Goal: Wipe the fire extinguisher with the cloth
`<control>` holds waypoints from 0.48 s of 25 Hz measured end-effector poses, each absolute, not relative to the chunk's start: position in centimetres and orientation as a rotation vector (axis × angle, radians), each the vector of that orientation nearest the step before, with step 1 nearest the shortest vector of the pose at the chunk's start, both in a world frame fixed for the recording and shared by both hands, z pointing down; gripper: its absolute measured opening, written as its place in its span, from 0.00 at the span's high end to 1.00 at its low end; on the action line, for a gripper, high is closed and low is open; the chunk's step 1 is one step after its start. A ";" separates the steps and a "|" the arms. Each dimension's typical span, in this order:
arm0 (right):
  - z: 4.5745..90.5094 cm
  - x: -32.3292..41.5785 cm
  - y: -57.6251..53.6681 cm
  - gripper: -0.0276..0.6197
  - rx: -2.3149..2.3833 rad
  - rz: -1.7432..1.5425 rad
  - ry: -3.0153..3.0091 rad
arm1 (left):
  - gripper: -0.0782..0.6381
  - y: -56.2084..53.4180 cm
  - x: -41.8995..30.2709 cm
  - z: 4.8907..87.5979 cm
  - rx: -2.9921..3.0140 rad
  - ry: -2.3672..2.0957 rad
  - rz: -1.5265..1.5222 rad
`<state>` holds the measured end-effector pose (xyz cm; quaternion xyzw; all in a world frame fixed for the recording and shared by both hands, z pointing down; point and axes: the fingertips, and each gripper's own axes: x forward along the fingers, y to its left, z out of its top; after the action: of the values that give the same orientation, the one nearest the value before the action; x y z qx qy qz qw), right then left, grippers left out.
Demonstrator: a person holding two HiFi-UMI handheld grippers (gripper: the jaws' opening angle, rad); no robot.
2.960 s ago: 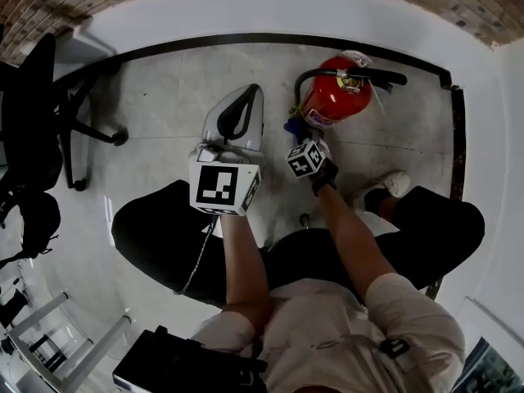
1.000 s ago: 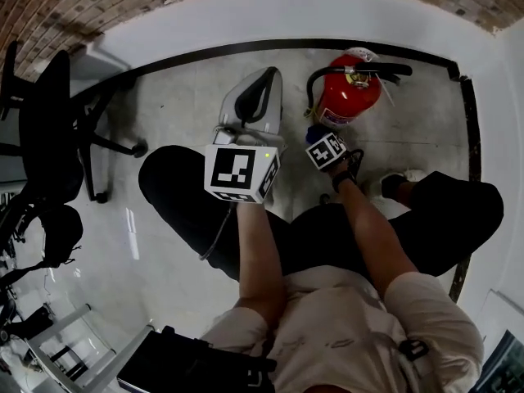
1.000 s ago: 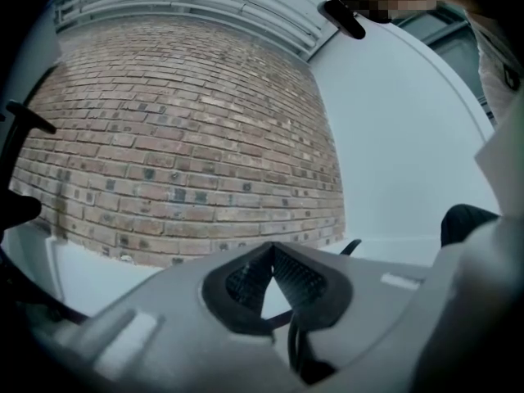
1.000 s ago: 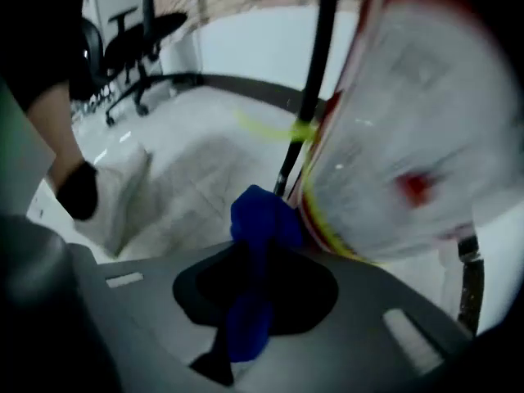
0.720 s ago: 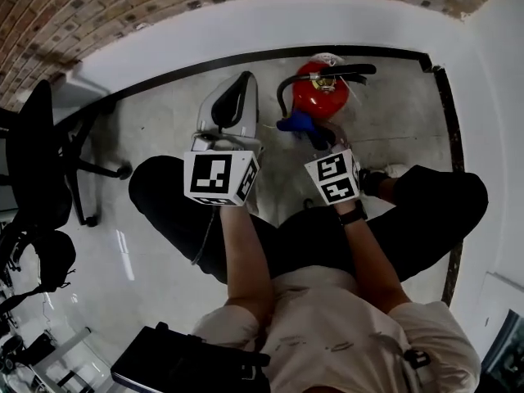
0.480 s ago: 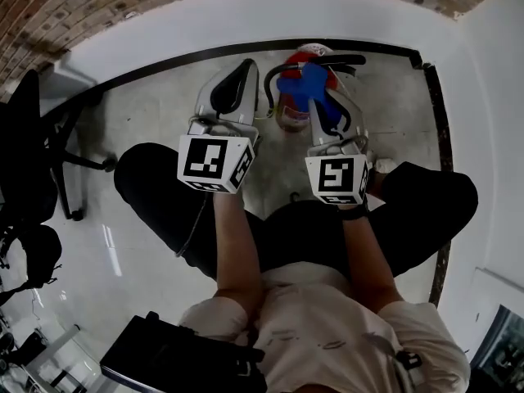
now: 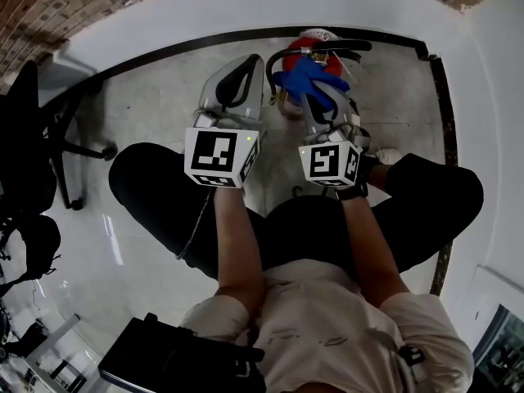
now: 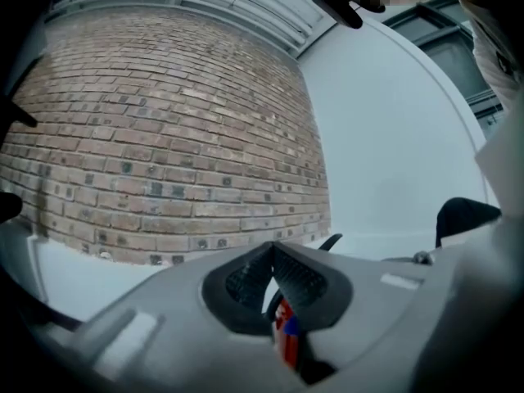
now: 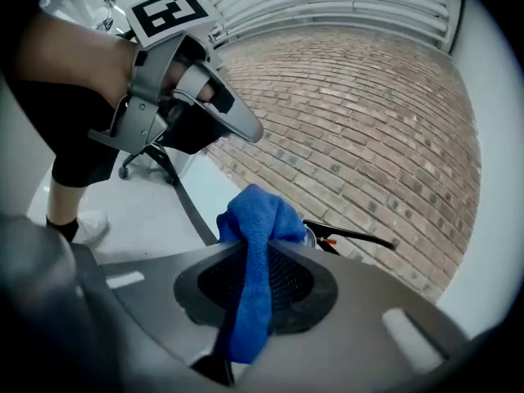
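Note:
The red fire extinguisher (image 7: 321, 41) stands on the floor by the white wall, its black handle (image 7: 332, 47) on top. A blue cloth (image 7: 304, 79) is bunched over the extinguisher's near side, pinched in my right gripper (image 7: 311, 95), which is shut on it. In the right gripper view the cloth (image 9: 255, 219) hangs down between the jaws and the handle (image 9: 348, 236) shows behind it. My left gripper (image 7: 248, 62) is held level to the extinguisher's left, shut on nothing. In the left gripper view a strip of red extinguisher (image 8: 286, 338) shows below the closed tips (image 8: 273, 252).
A black office chair (image 7: 41, 129) stands at the left. A brick wall (image 8: 164, 137) rises above a white base with a black floor strip (image 7: 164, 49). The person's legs in black trousers (image 7: 155, 195) and a white shoe (image 7: 385, 155) lie below the grippers. A black bag (image 7: 164, 367) sits at the bottom.
My right gripper has lifted the blue cloth from low beside the extinguisher up to its top near the handle. The left gripper has stayed about where it was, still shut.

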<state>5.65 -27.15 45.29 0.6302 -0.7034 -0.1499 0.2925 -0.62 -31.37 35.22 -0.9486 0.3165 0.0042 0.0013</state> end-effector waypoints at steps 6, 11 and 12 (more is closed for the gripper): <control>49.3 3.9 -26.3 0.87 1.564 -0.408 -1.819 | 0.89 -31.1 -1.2 36.1 -2.990 1.063 0.003; 62.0 4.1 -26.4 0.87 1.347 -0.158 -1.789 | 0.89 -31.0 -2.1 36.6 -2.994 1.111 -0.004; 64.5 3.7 -26.5 0.87 1.264 -0.148 -1.774 | 0.89 -31.2 -2.4 36.7 -2.994 1.123 -0.004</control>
<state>3.74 -26.53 64.47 0.5138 -0.7210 -0.0601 0.4610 -2.35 -31.18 36.73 -0.9359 0.3511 -0.0012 -0.0279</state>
